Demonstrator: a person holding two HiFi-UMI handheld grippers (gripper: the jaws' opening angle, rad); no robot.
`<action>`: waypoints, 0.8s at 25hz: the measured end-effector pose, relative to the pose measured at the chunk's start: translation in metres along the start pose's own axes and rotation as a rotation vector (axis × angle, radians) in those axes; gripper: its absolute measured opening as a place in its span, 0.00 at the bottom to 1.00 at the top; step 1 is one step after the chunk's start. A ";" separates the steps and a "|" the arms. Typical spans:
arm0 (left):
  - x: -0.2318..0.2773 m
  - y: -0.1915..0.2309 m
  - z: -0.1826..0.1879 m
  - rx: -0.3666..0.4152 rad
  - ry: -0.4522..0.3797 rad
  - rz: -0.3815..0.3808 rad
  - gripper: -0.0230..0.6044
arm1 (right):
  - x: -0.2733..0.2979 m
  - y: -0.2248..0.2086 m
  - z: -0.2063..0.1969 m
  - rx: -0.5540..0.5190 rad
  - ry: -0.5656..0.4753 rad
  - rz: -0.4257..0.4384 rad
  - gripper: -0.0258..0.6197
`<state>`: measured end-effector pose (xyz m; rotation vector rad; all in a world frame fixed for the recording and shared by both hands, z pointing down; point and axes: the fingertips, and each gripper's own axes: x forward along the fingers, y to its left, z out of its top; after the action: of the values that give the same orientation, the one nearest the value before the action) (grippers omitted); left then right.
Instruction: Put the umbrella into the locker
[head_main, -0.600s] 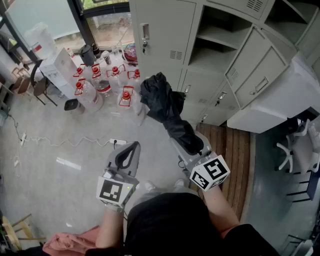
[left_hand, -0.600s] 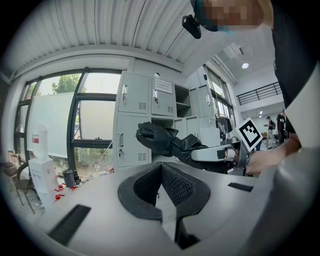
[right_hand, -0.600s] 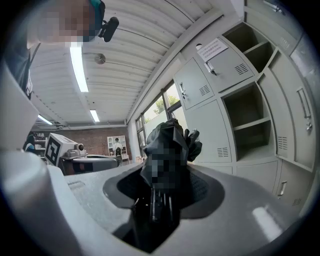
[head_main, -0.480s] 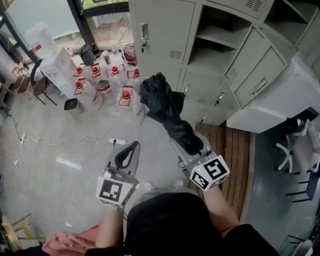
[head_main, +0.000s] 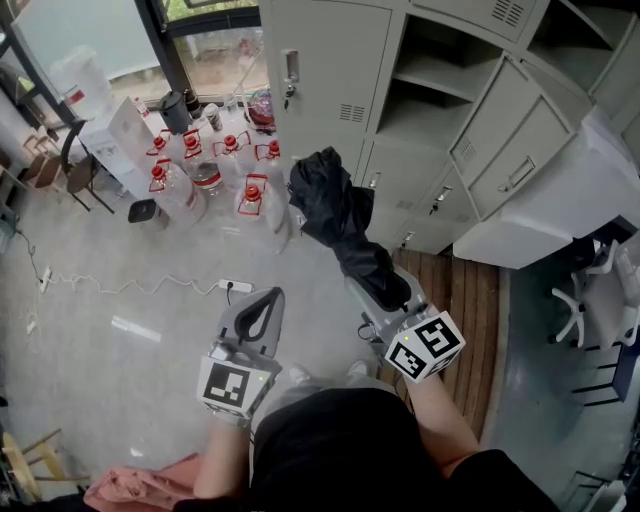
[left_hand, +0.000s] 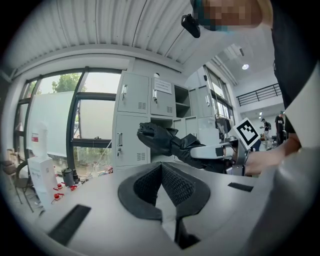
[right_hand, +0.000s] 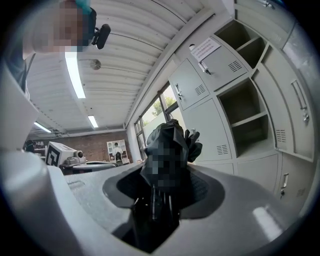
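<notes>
We hold the umbrella (head_main: 335, 215) in the right gripper (head_main: 383, 296), whose jaws stand fairly wide yet press on its near end. The rest juts out level through the air towards the locker (head_main: 430, 118), short of the open compartment and in front of the shut lower doors. The left gripper (head_main: 255, 312) has its jaws together on nothing. The umbrella is folded and black, its thin cloth bunched in loose crumpled folds around what we judge to be a stiff rod and ribs. It looks light, but the cloth may slide, so we judge a hold on the firm core at the near end safest. The locker is pale grey painted metal, boxy, with flat shelves and vented doors.
</notes>
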<state>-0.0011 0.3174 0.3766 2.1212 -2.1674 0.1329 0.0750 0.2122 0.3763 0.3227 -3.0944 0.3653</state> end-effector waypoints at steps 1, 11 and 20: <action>-0.002 0.003 -0.002 0.019 -0.005 -0.007 0.05 | 0.002 0.001 0.000 0.004 -0.003 -0.004 0.36; -0.029 0.052 -0.013 -0.041 -0.017 -0.021 0.05 | 0.028 0.017 -0.009 0.030 -0.002 -0.073 0.36; -0.002 0.078 -0.023 -0.010 -0.014 -0.068 0.05 | 0.048 -0.008 -0.014 0.074 -0.005 -0.124 0.36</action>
<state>-0.0791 0.3246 0.3998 2.1942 -2.0956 0.1016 0.0297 0.1985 0.3929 0.5140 -3.0510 0.4767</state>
